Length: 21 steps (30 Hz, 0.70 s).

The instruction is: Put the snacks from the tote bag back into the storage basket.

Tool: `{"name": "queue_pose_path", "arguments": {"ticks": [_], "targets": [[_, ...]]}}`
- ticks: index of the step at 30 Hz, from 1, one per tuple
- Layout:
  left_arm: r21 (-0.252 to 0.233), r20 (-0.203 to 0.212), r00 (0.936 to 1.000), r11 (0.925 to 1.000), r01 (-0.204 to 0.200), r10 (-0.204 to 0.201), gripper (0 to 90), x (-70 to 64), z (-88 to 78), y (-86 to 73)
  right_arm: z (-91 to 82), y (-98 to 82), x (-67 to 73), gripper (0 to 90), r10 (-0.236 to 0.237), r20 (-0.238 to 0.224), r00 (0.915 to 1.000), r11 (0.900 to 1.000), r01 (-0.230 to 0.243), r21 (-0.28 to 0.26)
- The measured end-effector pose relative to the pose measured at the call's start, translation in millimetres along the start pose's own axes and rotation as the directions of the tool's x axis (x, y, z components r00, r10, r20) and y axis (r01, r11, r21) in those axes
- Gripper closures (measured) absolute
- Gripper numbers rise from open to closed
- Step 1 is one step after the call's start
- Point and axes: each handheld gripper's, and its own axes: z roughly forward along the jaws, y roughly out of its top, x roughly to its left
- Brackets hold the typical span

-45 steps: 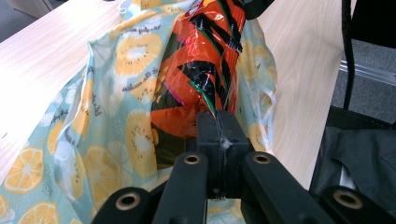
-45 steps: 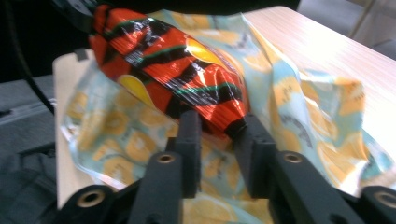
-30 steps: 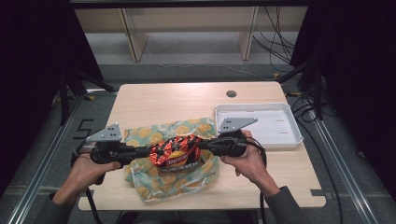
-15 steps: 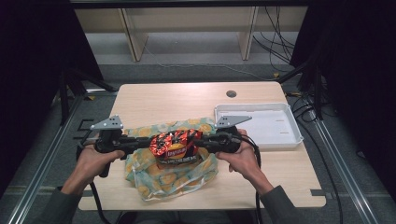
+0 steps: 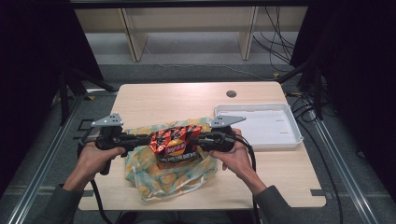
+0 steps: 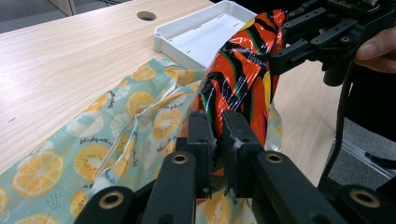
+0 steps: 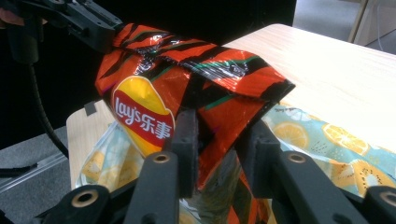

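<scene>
An orange and black striped Lay's chip bag point(image 5: 175, 144) hangs between my two grippers, just above a light fruit-print cloth bag point(image 5: 163, 179) that lies on the wooden table. My left gripper point(image 5: 152, 139) pinches the chip bag's point(image 6: 238, 79) left edge; its jaws point(image 6: 217, 119) have just been opening slightly, with foil still pressed between them. My right gripper point(image 5: 198, 139) is at the bag's right edge. Its jaws point(image 7: 219, 126) have just been opening and stand apart, with the chip bag's point(image 7: 154, 93) corner loose between them.
A shallow white tray point(image 5: 285, 140) sits on the table's right side, close behind my right hand. A round cable hole point(image 5: 231, 94) is in the far part of the tabletop. Cables trail from both grippers toward the near edge.
Both hands have sunk a little and come toward the near edge with the chip bag, which now sits lower over the cloth bag. The right jaws have spread apart.
</scene>
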Motion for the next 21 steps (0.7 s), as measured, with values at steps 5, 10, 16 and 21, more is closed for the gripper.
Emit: {"name": "queue_pose_path", "arguments": {"ticks": [5,10,16,21], "targets": [[-0.005,-0.01,0.9999,1.0,-0.002,0.002,80.4,-0.2,2.2,-1.2,2.0,-0.3,-3.6,80.7,0.014,-0.016,0.9998,1.0,-0.014,-0.019],[-0.004,-0.002,1.0,0.9999,-0.01,0.01,77.7,-0.1,2.3,-1.5,5.3,-0.5,-5.8,87.6,0.021,-0.021,0.9996,0.999,-0.022,-0.04],[-0.025,-0.027,0.9996,0.9996,-0.008,0.008,65.9,-0.2,-4.3,-2.2,4.6,-0.6,-3.8,90.0,0.103,-0.019,0.9945,0.994,-0.104,-0.044],[-0.032,-0.099,0.9949,0.9993,-0.021,0.017,45.5,-8.1,-15.7,-13.6,5.7,-2.8,-5.5,90.0,0.151,-0.044,0.9875,0.985,-0.154,-0.076]]}}
